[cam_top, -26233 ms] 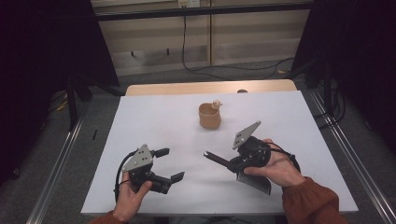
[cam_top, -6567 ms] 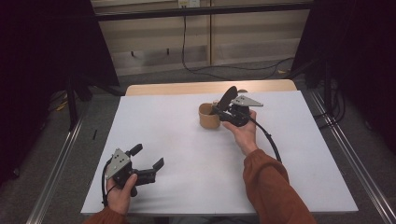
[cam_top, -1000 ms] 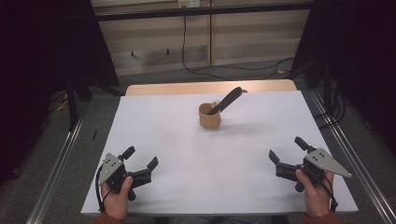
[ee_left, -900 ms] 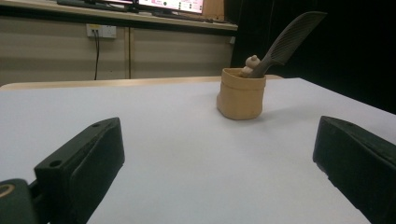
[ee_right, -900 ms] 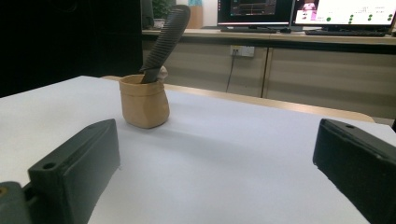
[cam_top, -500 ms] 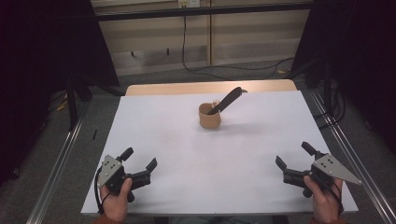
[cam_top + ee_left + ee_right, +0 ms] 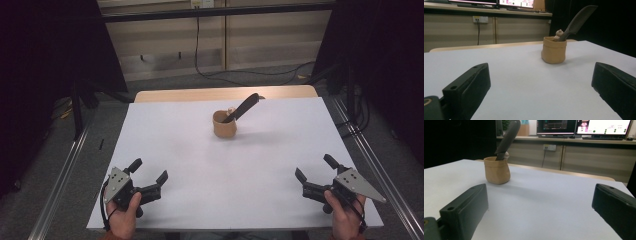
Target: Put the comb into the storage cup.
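A small tan holder (image 7: 225, 124) stands upright at the far middle of the white table (image 7: 200, 165). A black flat utensil (image 7: 243, 107) leans out of it toward the right, beside a small pale knob (image 7: 230, 110). In the left gripper view the holder (image 7: 553, 49) and the utensil (image 7: 577, 21) are far ahead; likewise the holder (image 7: 497, 170) in the right gripper view. My left gripper (image 7: 148, 176) rests open at the near left corner. At the near right corner my right gripper (image 7: 315, 168) is open too. Both hold nothing.
A wooden table edge (image 7: 225, 93) shows behind the white top. Metal rails (image 7: 70, 165) run along both sides of the table. Monitors (image 7: 584, 126) and a cabinet with cables stand at the back wall.
The right hand has drawn its gripper back from the holder to the near right corner, leaving the black utensil standing in it. In the last second it slid slightly further right. The left gripper stays put.
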`<state>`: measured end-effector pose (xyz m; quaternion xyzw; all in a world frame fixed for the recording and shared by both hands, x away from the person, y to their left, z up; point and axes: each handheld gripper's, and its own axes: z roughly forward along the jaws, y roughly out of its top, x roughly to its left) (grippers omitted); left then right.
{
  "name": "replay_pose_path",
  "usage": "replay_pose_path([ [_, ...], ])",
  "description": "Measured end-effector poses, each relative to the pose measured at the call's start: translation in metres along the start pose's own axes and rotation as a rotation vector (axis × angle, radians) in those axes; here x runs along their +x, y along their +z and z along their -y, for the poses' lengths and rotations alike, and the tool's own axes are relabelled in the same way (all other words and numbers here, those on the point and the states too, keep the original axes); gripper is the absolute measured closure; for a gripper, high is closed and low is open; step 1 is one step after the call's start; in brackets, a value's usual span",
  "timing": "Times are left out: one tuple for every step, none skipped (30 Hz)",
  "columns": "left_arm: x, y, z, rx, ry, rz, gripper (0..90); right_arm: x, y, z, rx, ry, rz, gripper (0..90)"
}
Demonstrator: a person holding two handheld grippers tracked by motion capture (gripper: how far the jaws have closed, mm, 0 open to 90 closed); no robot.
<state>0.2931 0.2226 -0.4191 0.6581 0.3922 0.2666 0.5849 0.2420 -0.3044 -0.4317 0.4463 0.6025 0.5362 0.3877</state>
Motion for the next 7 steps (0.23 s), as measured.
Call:
replay_pose_path([
  [0.0004,0.0009,0.0005,0.001,0.000,-0.002,2.2,0.0000,0.0006,0.0002,0.005,0.005,0.001,0.0],
  [0.0006,0.0015,0.0008,0.004,0.001,-0.002,2.2,0.0005,0.0015,0.0002,0.001,0.011,-0.001,0.0],
  [0.0008,0.0019,0.0011,0.005,0.002,-0.002,2.2,0.0008,0.0021,0.0004,0.002,0.006,-0.006,0.0],
  [0.0009,0.0025,0.0013,0.007,0.002,0.003,2.2,0.0012,0.0026,0.0007,0.004,0.005,-0.009,0.0],
  [0.0015,0.0030,0.0013,0.016,0.003,0.008,2.2,0.0016,0.0030,0.0010,0.008,0.004,-0.008,0.0],
  [0.0015,0.0034,0.0015,0.014,0.000,0.008,2.2,0.0025,0.0037,0.0014,0.008,0.006,-0.011,0.0],
  [0.0017,0.0037,0.0015,0.015,0.001,0.009,2.2,0.0028,0.0038,0.0015,0.012,0.005,-0.013,0.0],
])
